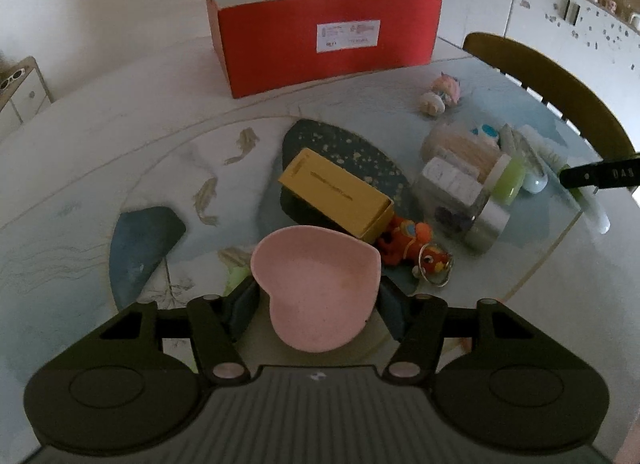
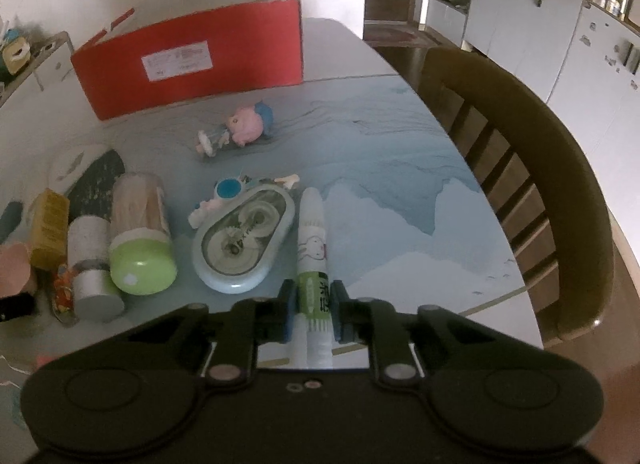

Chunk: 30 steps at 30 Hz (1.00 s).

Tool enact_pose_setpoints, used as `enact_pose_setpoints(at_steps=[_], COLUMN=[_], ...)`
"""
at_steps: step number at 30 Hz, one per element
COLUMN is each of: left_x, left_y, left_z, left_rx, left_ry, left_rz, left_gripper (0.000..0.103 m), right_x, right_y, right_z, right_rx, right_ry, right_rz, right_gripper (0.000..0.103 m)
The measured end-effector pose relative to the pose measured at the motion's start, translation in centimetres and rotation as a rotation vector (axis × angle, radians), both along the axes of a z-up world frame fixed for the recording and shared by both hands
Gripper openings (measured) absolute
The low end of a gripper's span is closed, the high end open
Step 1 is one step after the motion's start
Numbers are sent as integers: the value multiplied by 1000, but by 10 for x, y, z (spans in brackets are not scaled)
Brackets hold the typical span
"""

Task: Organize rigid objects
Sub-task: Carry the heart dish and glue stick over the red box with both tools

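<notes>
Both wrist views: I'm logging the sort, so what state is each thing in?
Left gripper: shut on pink heart-shaped dish.
Right gripper: shut on white-and-green glue tube.
Red cardboard box: open-topped.
Yellow carton: lying flat.
Green-lidded jar: on its side.

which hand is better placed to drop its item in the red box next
Left, probably. The left gripper holds the pink heart dish with the red box straight ahead; the right gripper, shut on the glue stick, sees it off to one side.
</notes>
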<state>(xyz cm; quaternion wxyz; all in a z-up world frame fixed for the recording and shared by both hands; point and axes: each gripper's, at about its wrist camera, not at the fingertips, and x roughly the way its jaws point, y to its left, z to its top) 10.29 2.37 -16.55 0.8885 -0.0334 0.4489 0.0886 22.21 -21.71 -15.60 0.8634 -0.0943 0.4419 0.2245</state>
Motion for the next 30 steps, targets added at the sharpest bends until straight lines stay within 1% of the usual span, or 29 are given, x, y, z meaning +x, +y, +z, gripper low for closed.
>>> enact_pose_setpoints(at_steps=[3,8,12,17,22,30], left_x=[-2,-4,-4,7,31,88], left_y=[1,7,13,20,24,35], left_z=[10,26,46,72,94,126], left_rx=[-1,-3,-9,-15,5,17], left_ry=[-20,-38,-67,-104,-137,-191], left_rz=[6,29,46,53,34,0], left_gripper=[63,63,63,63,63,63], right_x=[-4,-11,-13,-8,7,43], right_y=[-3,-6,-4,6,23,55], right_z=[10,31,52,79,101,131], right_rx=[35,79,112,143,169,226], right_ry=[-2,-18,-36,-69,-70,-68], right_rz=[-18,-12,4,31,69,104], right_gripper=[17,17,17,17,17,17])
